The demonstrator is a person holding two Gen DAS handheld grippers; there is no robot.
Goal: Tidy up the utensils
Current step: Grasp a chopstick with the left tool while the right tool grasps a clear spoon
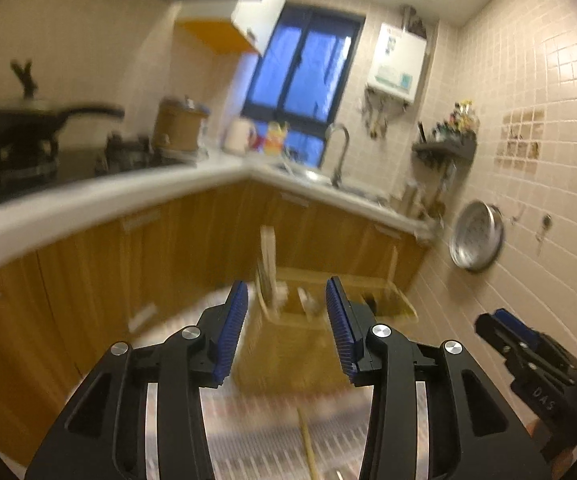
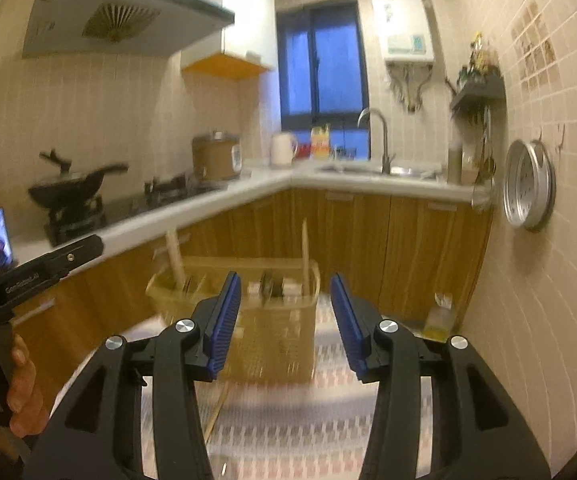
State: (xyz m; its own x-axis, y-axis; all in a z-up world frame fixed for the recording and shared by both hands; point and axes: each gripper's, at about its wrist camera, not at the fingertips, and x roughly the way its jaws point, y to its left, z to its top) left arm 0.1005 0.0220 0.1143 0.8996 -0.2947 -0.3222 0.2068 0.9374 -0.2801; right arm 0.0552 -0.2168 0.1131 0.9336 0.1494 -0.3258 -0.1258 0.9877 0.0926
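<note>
A yellow slatted utensil basket (image 2: 272, 336) stands on a patterned cloth (image 2: 288, 432), with wooden handles (image 2: 305, 248) and several utensils sticking up from its compartments. In the left wrist view the same basket (image 1: 288, 356) is blurred. My left gripper (image 1: 286, 312) is open just before the basket, nothing between its blue pads. My right gripper (image 2: 284, 304) is open too, in front of the basket and holding nothing. A loose wooden chopstick (image 1: 308, 448) lies on the cloth below the left gripper, and another chopstick (image 2: 218, 412) lies left of the right gripper. A hand (image 2: 20, 384) holds the left gripper's handle.
A white L-shaped counter (image 2: 208, 208) carries a stove with a black pan (image 2: 72, 188), a rice cooker (image 2: 216, 156), a kettle and a sink with a tap (image 2: 380, 140). A metal pan (image 2: 528, 184) hangs on the tiled right wall. Wooden cabinet doors stand behind the basket.
</note>
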